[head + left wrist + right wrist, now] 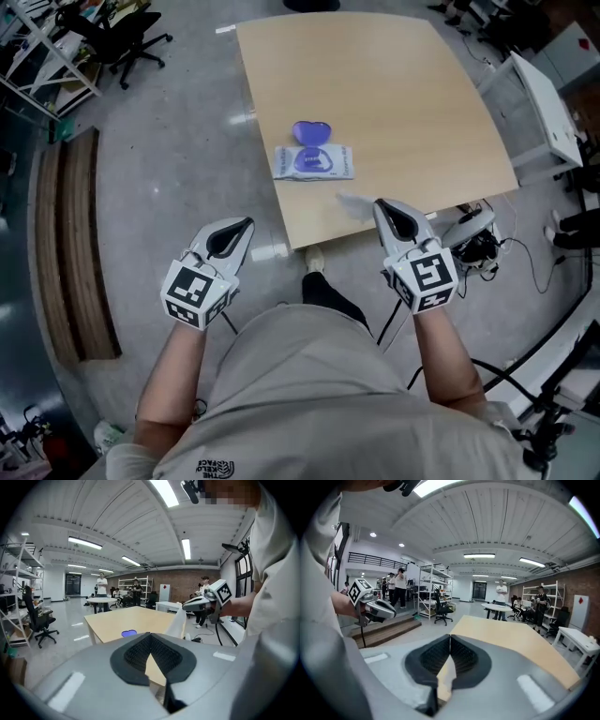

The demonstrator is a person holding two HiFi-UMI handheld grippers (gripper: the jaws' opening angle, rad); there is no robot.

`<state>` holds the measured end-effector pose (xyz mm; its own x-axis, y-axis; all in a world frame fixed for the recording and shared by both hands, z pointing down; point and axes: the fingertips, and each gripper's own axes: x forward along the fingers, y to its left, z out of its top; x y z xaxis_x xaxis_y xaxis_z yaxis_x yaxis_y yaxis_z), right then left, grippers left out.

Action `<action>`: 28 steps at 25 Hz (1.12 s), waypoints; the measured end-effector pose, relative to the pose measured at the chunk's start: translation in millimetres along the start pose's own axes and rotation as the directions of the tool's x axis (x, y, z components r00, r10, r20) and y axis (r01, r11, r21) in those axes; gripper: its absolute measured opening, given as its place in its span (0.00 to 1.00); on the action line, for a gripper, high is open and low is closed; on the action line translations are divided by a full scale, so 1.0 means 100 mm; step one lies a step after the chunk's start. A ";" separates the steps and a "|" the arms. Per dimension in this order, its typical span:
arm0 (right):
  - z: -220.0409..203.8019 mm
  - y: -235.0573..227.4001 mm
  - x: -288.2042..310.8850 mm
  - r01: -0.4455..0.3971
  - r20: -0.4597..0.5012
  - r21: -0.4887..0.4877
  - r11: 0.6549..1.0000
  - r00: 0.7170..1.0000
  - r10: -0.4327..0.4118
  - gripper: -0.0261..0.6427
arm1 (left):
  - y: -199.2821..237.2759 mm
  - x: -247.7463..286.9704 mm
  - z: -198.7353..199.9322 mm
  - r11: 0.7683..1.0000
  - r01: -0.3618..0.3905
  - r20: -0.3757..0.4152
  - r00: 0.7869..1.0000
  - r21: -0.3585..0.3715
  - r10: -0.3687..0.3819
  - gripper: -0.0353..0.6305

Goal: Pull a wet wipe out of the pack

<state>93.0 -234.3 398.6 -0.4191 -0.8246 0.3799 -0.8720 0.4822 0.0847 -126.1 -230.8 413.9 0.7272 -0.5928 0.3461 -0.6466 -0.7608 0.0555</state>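
The wet wipe pack [314,161] lies flat near the front edge of the wooden table [394,103], its purple lid [311,131] flipped open. My right gripper [379,204] hovers over the table's front edge, shut on a white wipe [354,204] that is free of the pack. In the left gripper view that wipe [177,622] hangs down from the right gripper [201,603]. It also shows pinched between the right gripper's [450,637] pads as a pale strip, the wipe [444,679]. My left gripper [247,223] is off the table to the left, shut on nothing.
Grey floor surrounds the table. A wooden platform [80,253] lies at the left, office chairs [122,37] at the far left, a white table [548,103] and cables [487,246] at the right. People stand far off in the room.
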 end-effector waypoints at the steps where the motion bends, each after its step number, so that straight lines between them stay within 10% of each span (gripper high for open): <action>1: 0.02 0.12 -0.10 0.002 0.002 -0.005 1.000 1.000 -0.002 0.05 | -0.09 -0.12 0.02 1.000 0.016 0.016 1.000 -0.003 -0.016 0.06; 15: -0.08 1.54 -1.49 -0.011 -0.004 -0.036 0.999 1.000 0.011 0.05 | -1.32 -1.24 -0.10 0.983 0.170 0.060 0.983 0.073 -0.174 0.06; 28: -0.49 1.68 -2.84 -0.109 0.054 -0.067 0.992 0.992 0.113 0.05 | -2.98 -1.38 0.06 0.980 0.166 0.098 0.979 0.105 -0.177 0.06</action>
<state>78.2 95.8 349.8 -0.5280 -0.7796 0.3367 -0.8021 0.5881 0.1038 -32.6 76.2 343.6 0.8489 -0.4722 0.2376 -0.4889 -0.8722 0.0135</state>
